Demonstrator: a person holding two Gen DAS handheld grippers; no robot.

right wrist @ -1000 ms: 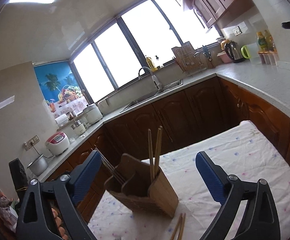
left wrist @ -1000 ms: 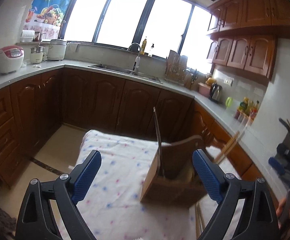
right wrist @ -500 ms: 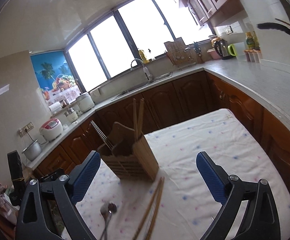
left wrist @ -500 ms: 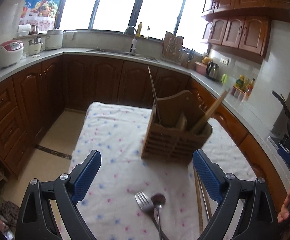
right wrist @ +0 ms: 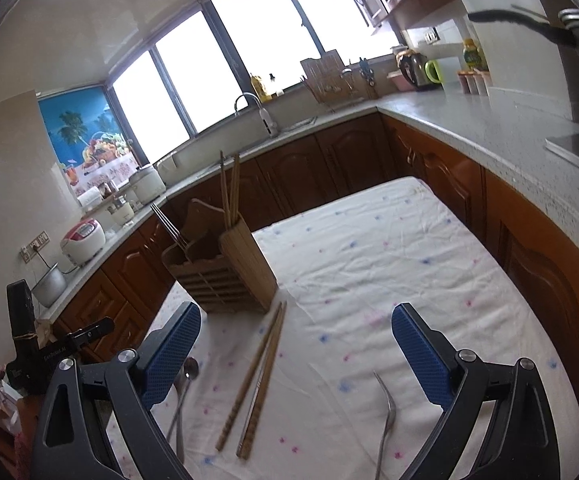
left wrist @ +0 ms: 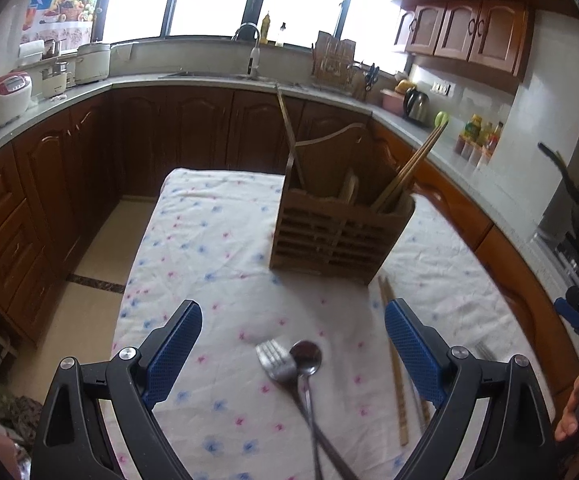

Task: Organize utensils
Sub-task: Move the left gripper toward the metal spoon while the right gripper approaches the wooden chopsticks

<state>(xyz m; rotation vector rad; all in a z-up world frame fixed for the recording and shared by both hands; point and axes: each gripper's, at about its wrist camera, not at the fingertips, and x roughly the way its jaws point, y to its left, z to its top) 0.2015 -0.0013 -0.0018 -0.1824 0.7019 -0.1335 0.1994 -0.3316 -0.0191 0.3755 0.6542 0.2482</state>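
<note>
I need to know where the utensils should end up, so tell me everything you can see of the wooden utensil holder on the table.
The brown slatted wooden utensil holder is a box with horizontal slots in its front wall, a taller arched back panel and inner dividers. It stands upright on the white flower-dotted tablecloth, toward the table's far end. A pair of wooden chopsticks leans out of its right compartment in the left wrist view, and thin dark sticks rise from the opposite end. Neither pair of tongs touches it.
</note>
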